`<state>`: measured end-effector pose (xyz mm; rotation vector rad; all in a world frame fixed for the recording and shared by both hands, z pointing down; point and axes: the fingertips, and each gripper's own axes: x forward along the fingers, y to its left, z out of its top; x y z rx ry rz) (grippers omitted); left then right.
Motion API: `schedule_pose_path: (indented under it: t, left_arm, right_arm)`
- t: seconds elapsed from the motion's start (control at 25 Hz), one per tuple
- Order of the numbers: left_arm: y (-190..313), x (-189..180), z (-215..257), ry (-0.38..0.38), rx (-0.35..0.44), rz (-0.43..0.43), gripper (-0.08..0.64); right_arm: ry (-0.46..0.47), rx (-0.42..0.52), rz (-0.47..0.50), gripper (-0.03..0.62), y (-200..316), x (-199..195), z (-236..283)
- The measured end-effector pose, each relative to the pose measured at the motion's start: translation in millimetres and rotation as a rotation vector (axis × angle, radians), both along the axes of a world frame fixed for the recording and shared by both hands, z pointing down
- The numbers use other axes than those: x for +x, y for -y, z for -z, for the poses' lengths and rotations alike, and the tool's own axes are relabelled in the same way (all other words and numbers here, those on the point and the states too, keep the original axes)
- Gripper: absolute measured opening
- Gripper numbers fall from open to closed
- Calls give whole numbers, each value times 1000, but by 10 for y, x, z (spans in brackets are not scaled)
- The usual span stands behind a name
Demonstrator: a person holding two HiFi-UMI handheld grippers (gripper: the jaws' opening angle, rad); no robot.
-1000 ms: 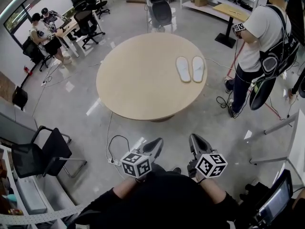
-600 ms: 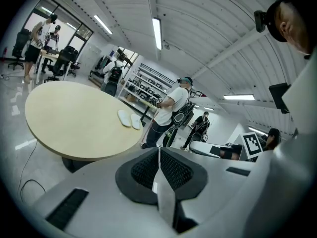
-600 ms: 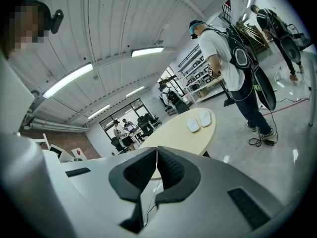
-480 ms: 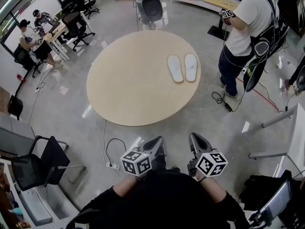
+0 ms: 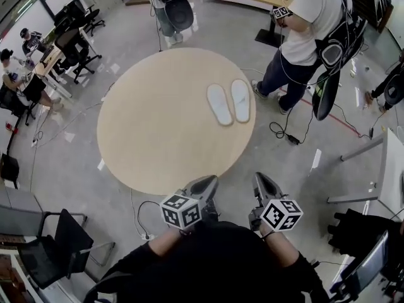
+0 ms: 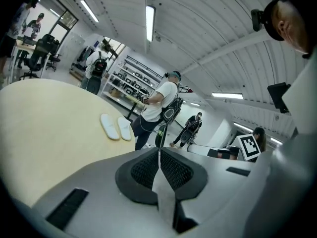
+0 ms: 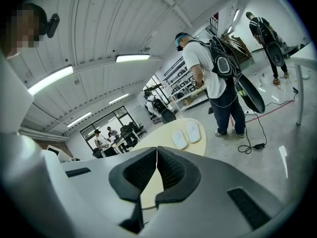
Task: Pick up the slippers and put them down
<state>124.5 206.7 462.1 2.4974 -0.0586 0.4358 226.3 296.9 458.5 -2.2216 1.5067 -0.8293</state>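
Nothing picked up yet, I'd say: the slippers (image 5: 228,103) sit side by side on the counter's (image 5: 158,131) far side, while left claw (image 5: 207,182) and right claw (image 5: 260,182) hover at its near edge, both pinched together and empty.

Round table (image 5: 158,137), backpack-wearing person (image 5: 303,24) near it

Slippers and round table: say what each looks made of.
Slippers: thin, flat, plain matte white, likely disposable fabric or foam; too small to be sure. Table: smooth pale beige top with faint sheen, probably wood laminate; no grain visible.
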Motion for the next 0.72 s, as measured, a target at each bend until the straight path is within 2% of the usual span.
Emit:
schedule_pose_path:
  t: [0.24,0.4,0.72]
  left_arm:
    - [365,147,133,-29,-24,-101,28]
    - [840,392,-37,-43,-45,-142,28]
    - [1240,670,-188,-19,-98,-123,28]
  right_arm:
    - [24,-50,-55,15,394,46,45]
    - [27,-79,-75,15,875,236,-145]
    - [44,-123,-111,17,1178,601,-289]
